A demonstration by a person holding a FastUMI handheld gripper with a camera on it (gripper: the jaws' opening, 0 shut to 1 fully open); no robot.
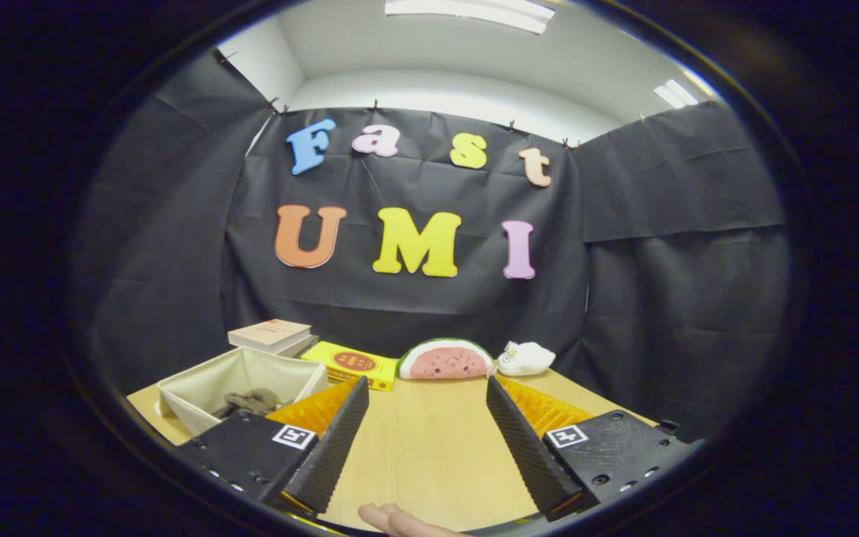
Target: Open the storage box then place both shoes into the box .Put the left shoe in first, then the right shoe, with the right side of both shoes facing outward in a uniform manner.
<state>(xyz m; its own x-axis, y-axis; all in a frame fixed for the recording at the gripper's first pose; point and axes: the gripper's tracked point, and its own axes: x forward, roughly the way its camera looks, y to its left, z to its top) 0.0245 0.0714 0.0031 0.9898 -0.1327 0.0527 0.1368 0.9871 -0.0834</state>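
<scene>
One gripper [426, 403], fingers spread wide and empty over bare table [429, 447]; storage box [239, 388] lower left, lidless, dark item inside; shoes unlocated, so finding the left shoe seems next.

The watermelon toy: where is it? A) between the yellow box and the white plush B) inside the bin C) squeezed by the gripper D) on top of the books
A: the watermelon toy lies on the table beyond the open gripper, with the yellow box on one side and the white plush on the other.
</scene>
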